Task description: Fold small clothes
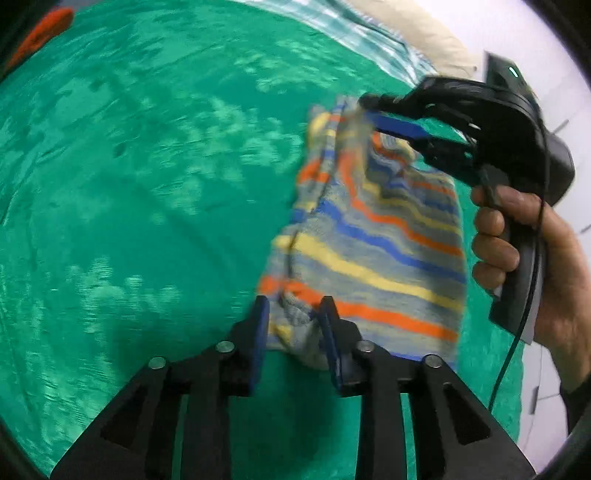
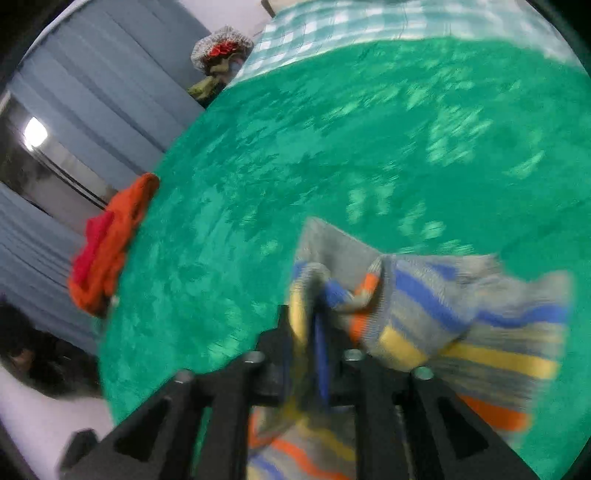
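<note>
Both grippers' jaws straddle striped garment (image 1: pixel 373 236) corners.

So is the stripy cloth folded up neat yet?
Not yet. The striped cloth hangs bunched and wrinkled above the green blanket, between the left gripper and right gripper.

green bedspread (image 2: pixel 369 147) | checked sheet (image 2: pixel 332 26) at far edge | blue curtain (image 2: pixel 92 85)

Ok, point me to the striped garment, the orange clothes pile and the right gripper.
striped garment (image 1: pixel 373 251), left wrist view, on its striped middle.
orange clothes pile (image 2: pixel 110 243), right wrist view, on the orange fabric.
right gripper (image 1: pixel 373 110), left wrist view, between its fingertips at the garment's top edge.
</note>
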Demonstrator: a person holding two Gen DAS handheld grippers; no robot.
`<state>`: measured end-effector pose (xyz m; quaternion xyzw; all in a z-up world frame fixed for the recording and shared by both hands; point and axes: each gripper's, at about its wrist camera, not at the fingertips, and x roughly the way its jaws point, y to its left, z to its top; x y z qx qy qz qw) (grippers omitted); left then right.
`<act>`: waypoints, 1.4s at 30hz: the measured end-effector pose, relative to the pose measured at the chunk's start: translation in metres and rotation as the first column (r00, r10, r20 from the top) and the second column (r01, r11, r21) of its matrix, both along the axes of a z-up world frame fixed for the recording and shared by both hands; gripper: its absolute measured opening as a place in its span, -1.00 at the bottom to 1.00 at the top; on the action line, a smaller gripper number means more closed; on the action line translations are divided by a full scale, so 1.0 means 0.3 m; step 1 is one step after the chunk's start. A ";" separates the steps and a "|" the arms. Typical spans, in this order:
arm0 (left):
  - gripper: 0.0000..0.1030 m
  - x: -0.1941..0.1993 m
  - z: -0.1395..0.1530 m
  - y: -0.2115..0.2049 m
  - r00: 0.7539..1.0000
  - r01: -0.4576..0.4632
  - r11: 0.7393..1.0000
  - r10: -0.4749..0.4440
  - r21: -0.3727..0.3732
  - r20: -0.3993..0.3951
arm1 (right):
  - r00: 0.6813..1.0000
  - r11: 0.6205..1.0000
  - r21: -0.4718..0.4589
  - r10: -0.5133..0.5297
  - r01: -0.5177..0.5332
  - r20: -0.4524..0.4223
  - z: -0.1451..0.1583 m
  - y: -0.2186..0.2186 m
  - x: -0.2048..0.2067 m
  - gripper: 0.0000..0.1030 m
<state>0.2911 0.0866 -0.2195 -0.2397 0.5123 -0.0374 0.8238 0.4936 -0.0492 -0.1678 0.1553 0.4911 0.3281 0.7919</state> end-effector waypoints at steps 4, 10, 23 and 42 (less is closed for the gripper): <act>0.23 -0.066 0.079 0.110 0.997 -0.048 0.999 0.047 0.021 0.062 | 0.996 0.983 0.169 -0.075 0.067 0.041 0.033 -0.102 -0.053 -0.30; 0.33 0.020 0.114 0.059 0.992 0.042 0.997 -0.049 0.065 0.112 | 0.958 0.992 -0.130 0.032 0.005 0.284 0.154 -0.263 -0.304 -0.30; 0.47 0.178 0.206 0.008 0.969 0.205 0.948 -0.232 0.242 0.087 | 0.985 0.981 -0.187 0.073 -0.044 0.153 -0.063 -0.413 -0.548 -0.31; 0.50 0.305 0.113 0.022 0.949 0.289 0.924 -0.310 0.252 0.049 | 0.973 0.979 -0.194 -0.010 0.056 0.232 -0.008 -0.362 -0.406 -0.52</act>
